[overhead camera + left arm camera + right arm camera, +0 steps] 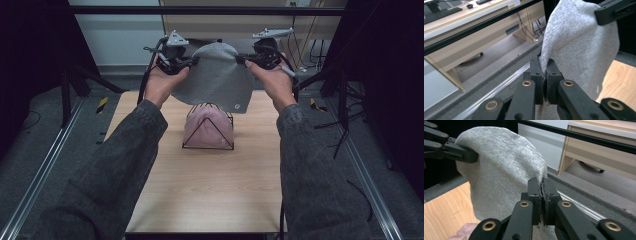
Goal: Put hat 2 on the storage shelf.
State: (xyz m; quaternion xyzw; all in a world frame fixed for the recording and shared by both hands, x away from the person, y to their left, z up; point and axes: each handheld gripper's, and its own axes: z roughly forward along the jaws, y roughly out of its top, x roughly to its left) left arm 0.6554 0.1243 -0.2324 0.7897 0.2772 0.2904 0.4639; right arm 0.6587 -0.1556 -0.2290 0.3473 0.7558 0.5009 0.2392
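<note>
Grey hat (216, 75): soft knit cloth, round on top, held up in the air over the far end of the table, above the wire stand.
How it handles: I think it is light and floppy. It sags and bends, so it needs a hold on both sides of its edge.
Left gripper (192, 61): pinched tight on the hat's left edge; the cloth is squeezed between its black jaws.
Right gripper (239, 58): pinched tight on the hat's right edge.
Small tag (237, 106): a little round mark near the hat's bottom corner.
Wire stand (208, 145): thin black metal, stiff, shaped like a dome.
Pink hat (208, 127): soft, sits on the stand.
Table (210, 190): smooth, pale wood.
</note>
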